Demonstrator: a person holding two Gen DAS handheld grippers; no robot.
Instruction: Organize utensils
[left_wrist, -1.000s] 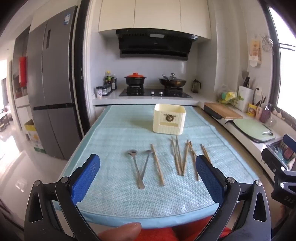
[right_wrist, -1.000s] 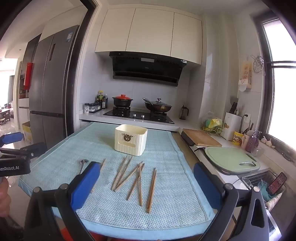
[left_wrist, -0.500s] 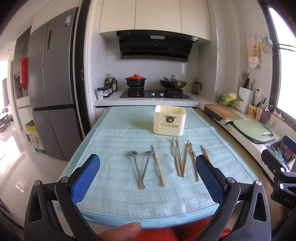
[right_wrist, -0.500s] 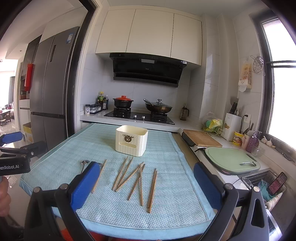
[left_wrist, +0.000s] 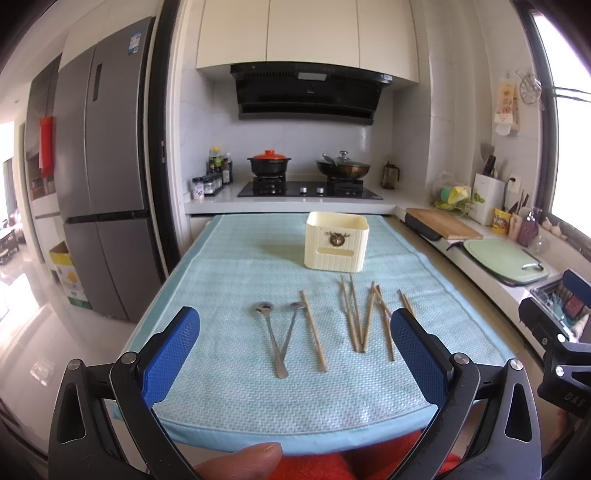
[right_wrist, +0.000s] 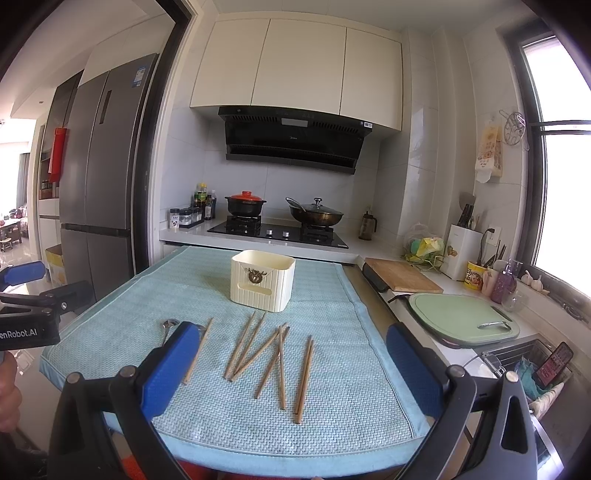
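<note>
A cream utensil holder (left_wrist: 337, 242) (right_wrist: 263, 279) stands upright at the far middle of a light blue mat (left_wrist: 229, 273) (right_wrist: 332, 295). In front of it lie two metal spoons (left_wrist: 275, 338), crossing at the handles, and one lone chopstick (left_wrist: 313, 329) (right_wrist: 198, 350) beside them. Several more wooden chopsticks (left_wrist: 364, 317) (right_wrist: 273, 354) are scattered to the right. My left gripper (left_wrist: 295, 354) is open, held above the near mat edge, nothing between its blue pads. My right gripper (right_wrist: 291, 369) is open too, over the scattered chopsticks. The spoons are mostly hidden behind its left finger (right_wrist: 170, 365).
A stove (left_wrist: 308, 189) with a red-lidded pot and a wok is behind the table. A fridge (left_wrist: 99, 166) stands left. On the right counter are a wooden board (left_wrist: 441, 222), a green cutting board (left_wrist: 504, 260) and a dish rack (right_wrist: 524, 362). A fingertip (left_wrist: 240, 459) shows at the bottom.
Both grippers have tilted down slightly, so the scene sits higher in each view. Nothing on the mat has moved and both stay open.
</note>
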